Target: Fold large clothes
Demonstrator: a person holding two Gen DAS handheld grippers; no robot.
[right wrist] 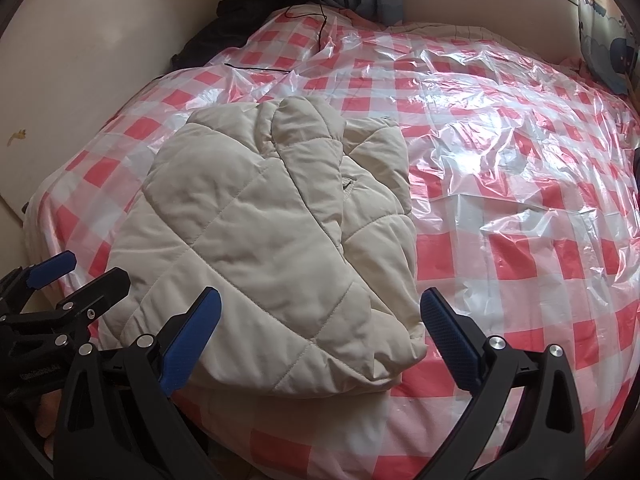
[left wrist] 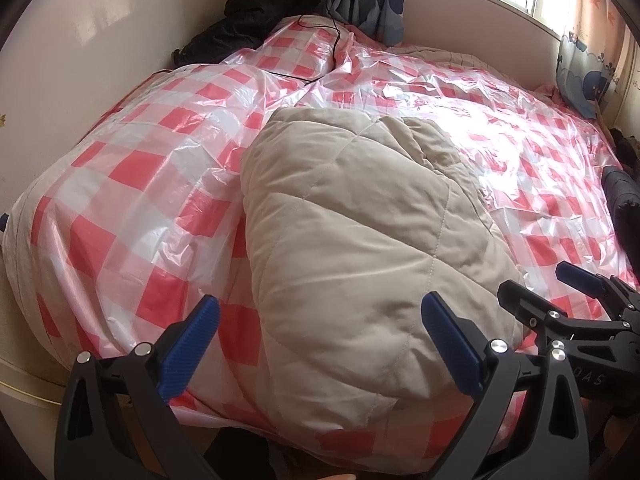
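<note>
Both the left gripper (left wrist: 320,336) and right gripper (right wrist: 320,332) hover wide open and empty at the near edge of a folded beige quilted jacket (right wrist: 272,240), which lies on a checked plastic sheet (right wrist: 500,220) (dark clothes (left wrist: 248,20) heaped beyond it).

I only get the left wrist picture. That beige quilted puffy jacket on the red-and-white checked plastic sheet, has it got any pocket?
Observer: Yes. The right wrist view shows what looks like a small dark pocket zip on the beige quilted puffy jacket.
Operator: My view hides its near right corner.
Observer: That corner lies loose on the red-and-white checked plastic sheet, ungripped.
Operator: And the right claw?
Observer: The right claw is open, both blue pads apart, holding nothing.
</note>
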